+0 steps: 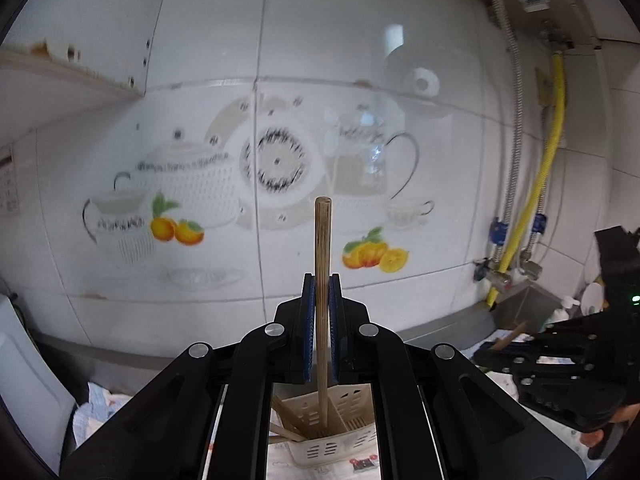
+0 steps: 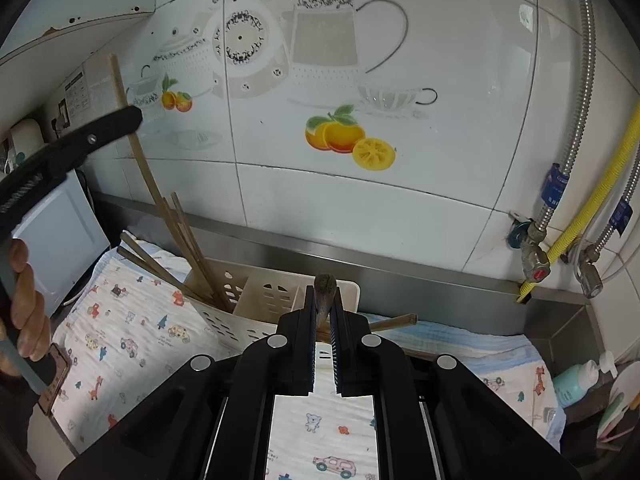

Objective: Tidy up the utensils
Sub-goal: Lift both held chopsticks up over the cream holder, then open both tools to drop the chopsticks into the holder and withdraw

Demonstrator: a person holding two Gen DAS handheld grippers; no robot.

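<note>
The left gripper (image 1: 322, 292) was clenched on a single wooden chopstick (image 1: 322, 264), which stood upright between its blue pads and rose well above the fingertips. The lower end of that chopstick hung over the cream slotted utensil holder (image 1: 336, 428), directly below the gripper; whether the tip touched the holder's floor could not be told. Several more chopsticks (image 1: 286, 426) leaned in the holder's compartment to the left of the held one.

The right gripper (image 2: 324, 308) was likewise clenched, on a second chopstick (image 2: 325, 286) seen end-on between its pads, the dark end standing just past the fingertips. The utensil holder (image 2: 256, 300) lay just ahead of and to the left of this gripper, with a bundle of chopsticks (image 2: 188, 256) leaning out of its far left compartment. One loose chopstick (image 2: 394, 322) lay just to the right of the fingertips, on the printed cloth (image 2: 120, 344) that lay under the holder.

In the right wrist view the left gripper appeared high at the left, above the bundle, with the person's hand (image 2: 24, 304) on its grip. A tiled wall (image 2: 360, 200) with painted teapots and fruit stood beyond both grippers. A small pump bottle (image 2: 576, 382) stood well to the right.
</note>
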